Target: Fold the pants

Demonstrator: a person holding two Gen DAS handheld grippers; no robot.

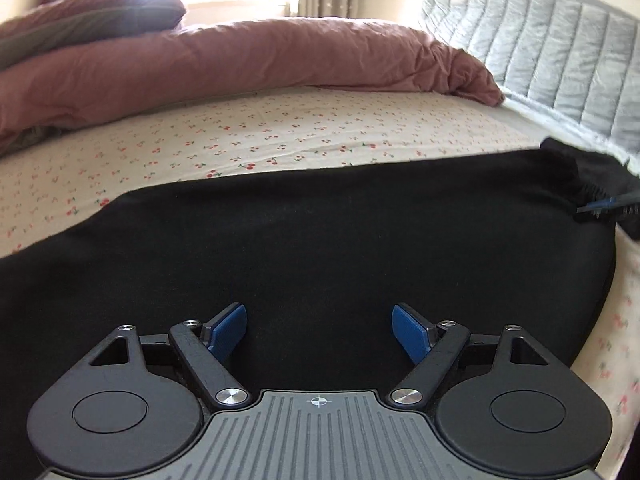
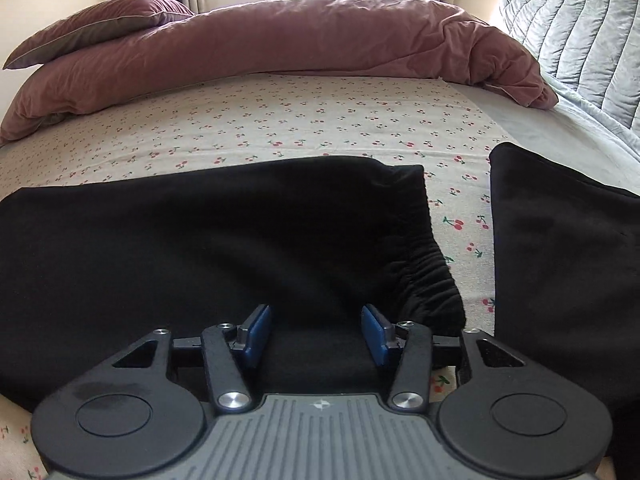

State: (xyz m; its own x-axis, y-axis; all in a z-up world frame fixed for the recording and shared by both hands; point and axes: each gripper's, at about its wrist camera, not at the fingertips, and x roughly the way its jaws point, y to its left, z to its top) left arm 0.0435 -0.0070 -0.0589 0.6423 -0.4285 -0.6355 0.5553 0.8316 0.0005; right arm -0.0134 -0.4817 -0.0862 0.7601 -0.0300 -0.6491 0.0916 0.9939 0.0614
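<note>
Black pants (image 1: 320, 240) lie flat across the cherry-print bed sheet (image 1: 240, 136). My left gripper (image 1: 319, 334) is open, low over the cloth, holding nothing. The right gripper's blue tip shows at the far right of the left wrist view (image 1: 604, 204), by the gathered waistband. In the right wrist view my right gripper (image 2: 317, 334) is open over the pants (image 2: 200, 248), just left of the elastic waistband (image 2: 428, 276). A second black cloth piece (image 2: 560, 248) lies to the right, apart from the waistband.
A rolled pink duvet (image 2: 280, 44) and a pillow (image 2: 104, 20) lie across the far side of the bed. A grey quilted cover (image 2: 580, 28) is at the right. A bright window is behind.
</note>
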